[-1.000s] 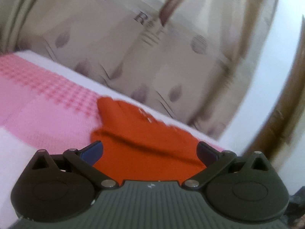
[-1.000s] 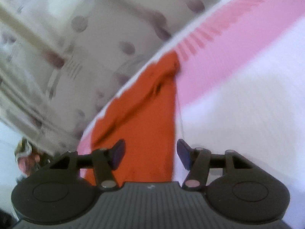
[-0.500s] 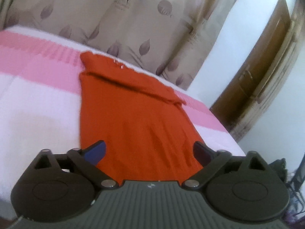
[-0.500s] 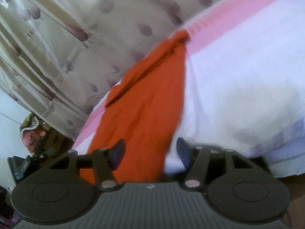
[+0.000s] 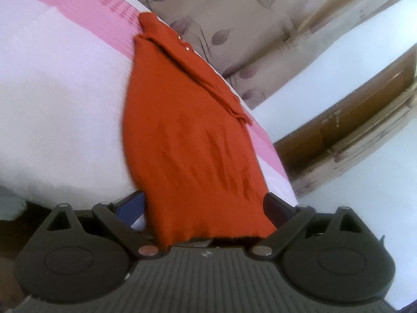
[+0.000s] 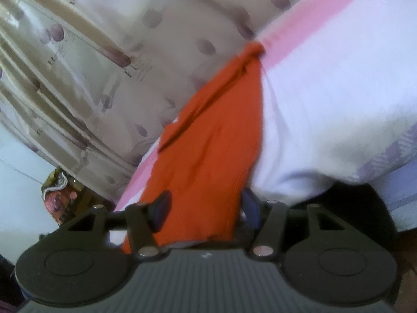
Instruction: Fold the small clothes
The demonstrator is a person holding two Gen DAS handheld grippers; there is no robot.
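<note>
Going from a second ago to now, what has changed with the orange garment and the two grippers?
Both views pulled back toward the bed's near edge: the orange garment, cropped and blurred before, now shows full length, its hem hanging off the bed between each gripper's pads. The left gripper stays wide open, closed slightly; the right gripper keeps its narrower gap. Neither visibly pinches cloth. The garment lies spread as before.
</note>
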